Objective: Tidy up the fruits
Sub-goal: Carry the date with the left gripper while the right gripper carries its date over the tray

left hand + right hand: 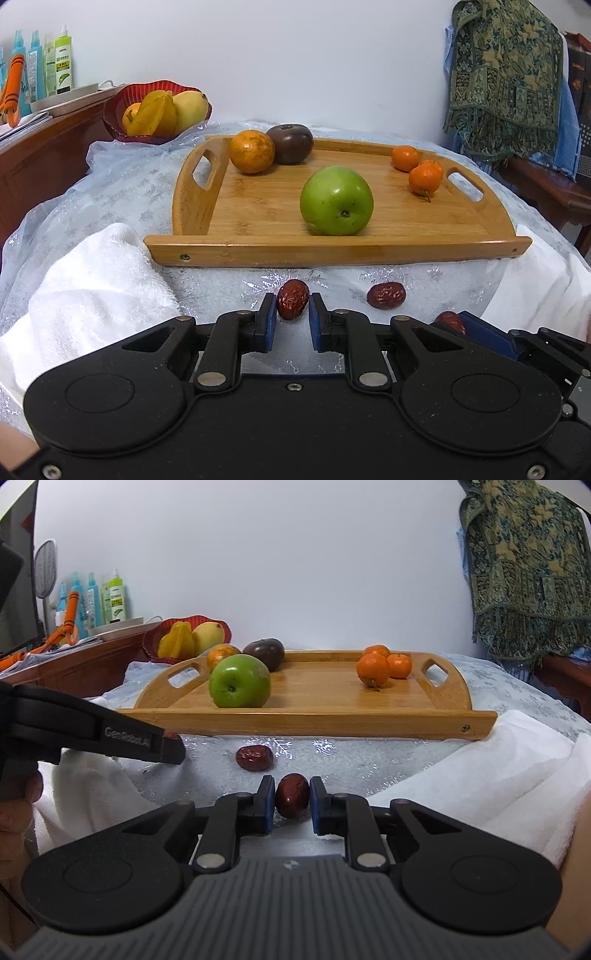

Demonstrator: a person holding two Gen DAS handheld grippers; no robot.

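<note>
A bamboo tray (258, 221) (321, 698) holds a green apple (336, 200) (240, 681), an orange (252, 151), a dark purple fruit (291, 143) and three mandarins (424, 177) (373, 669). My left gripper (293, 304) is shut on a wrinkled red date (293, 303) on the cloth before the tray. My right gripper (292, 794) is shut on a smooth red date (292, 795); it shows at the right in the left wrist view (476, 328). A third date (386, 295) (255, 757) lies loose between them.
A red bowl (114, 122) (151, 642) with a starfruit and a mango stands at the back left beside a wooden cabinet with bottles. White towels (92, 280) (498, 768) lie on both sides. A patterned cloth (506, 74) hangs at the back right.
</note>
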